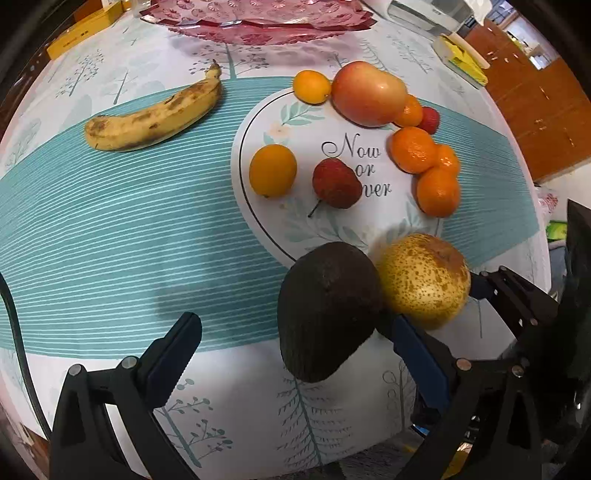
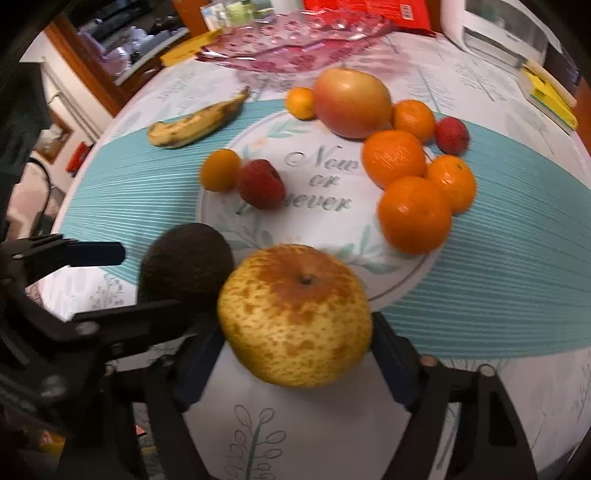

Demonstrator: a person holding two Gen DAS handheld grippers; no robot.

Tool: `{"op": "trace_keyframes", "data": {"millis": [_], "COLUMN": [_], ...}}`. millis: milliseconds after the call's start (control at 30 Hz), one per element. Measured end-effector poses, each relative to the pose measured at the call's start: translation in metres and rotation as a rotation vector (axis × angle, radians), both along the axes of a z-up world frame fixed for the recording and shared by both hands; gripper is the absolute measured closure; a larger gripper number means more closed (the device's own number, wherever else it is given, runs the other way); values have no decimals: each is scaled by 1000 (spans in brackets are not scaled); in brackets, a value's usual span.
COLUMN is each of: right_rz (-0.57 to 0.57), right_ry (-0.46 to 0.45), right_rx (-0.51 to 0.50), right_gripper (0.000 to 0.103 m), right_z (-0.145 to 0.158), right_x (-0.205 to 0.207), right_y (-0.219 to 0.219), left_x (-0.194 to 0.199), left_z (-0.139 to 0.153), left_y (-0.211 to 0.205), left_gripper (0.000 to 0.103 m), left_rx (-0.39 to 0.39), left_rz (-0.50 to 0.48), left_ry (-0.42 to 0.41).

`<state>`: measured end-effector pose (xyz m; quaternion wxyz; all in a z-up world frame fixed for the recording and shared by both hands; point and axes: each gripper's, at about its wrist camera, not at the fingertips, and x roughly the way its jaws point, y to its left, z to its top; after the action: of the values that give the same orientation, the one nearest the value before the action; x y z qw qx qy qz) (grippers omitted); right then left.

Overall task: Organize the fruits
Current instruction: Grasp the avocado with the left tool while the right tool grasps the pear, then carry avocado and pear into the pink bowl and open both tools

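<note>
The surface carries a teal striped mat with a round white printed panel, and most of the fruit sits on or around that panel; a pink glass dish stands at the far edge, still without fruit.

The pear, the largest piece at the near edge, lies straight ahead of the right hand-held gripper, between its two fingers. Both blue pads sit at its flanks, apparently touching, so the grip looks closed on the pear, though how firmly cannot be told.

The avocado lies just left of the pear and touching it, its long axis running near to far. It sits inside the left hand-held gripper but hard against the right-hand finger; the left-hand finger stands well clear, so these jaws are apart and hold nothing.

Each fruit is nearest its own gripper. The judgement is that the pear lifts first; the avocado needs centring.
</note>
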<state>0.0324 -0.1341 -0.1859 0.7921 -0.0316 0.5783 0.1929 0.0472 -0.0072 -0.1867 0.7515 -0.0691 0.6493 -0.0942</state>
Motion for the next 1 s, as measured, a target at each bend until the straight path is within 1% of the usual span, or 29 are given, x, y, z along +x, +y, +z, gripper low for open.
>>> {"op": "trace_keyframes", "data": {"millis": [100, 167, 233, 300, 367, 433, 467, 500, 533, 667, 800, 867, 967, 1000], "right_rz": [21, 26, 20, 11, 5, 2, 2, 3, 7, 29, 57, 69, 90, 95], "right_ry": [-14, -15, -10, -10, -17, -26, -28, -30, -34, -51, -73, -94, -135, -151], "right_rx": [-12, -20, -19, -18, -24, -31, -33, -33, -33, -41, -36, -29, -14, -10], "right_gripper": [30, 30, 30, 30, 30, 30, 30, 30, 30, 30, 30, 30, 30, 30], "right_z": [1, 2, 3, 5, 8, 11, 12, 14, 15, 22, 34, 44, 64, 72], "right_x": [-1, -2, -2, -2, -2, -2, -2, -2, -2, -6, -7, -7, -3, -1], "right_y": [-4, -8, -16, -25, -33, -38, -41, -43, -45, -49, -49, -50, -50, -50], "left_x": [3, 4, 6, 6, 3, 3, 2, -3, -4, -6, -9, -13, -21, -24], "left_z": [-5, -9, -13, -17, -17, -21, -20, -16, -16, -12, -4, 9, 43, 60], "left_y": [-1, -3, -6, -9, -8, -10, -12, -14, -15, -22, -20, -17, -15, -14], "left_gripper": [1, 8, 9, 13, 22, 28, 34, 38, 45, 45, 46, 46, 46, 46], "left_rx": [-4, -14, -17, -16, -14, -22, -12, -15, -24, 22, 50, 63, 139, 167], "left_rz": [21, 37, 54, 63, 73, 80, 83, 80, 77, 72, 122, 140, 133, 131], "left_ry": [12, 22, 33, 39, 47, 71, 60, 54, 51, 28, 23, -8, -103, -143]}}
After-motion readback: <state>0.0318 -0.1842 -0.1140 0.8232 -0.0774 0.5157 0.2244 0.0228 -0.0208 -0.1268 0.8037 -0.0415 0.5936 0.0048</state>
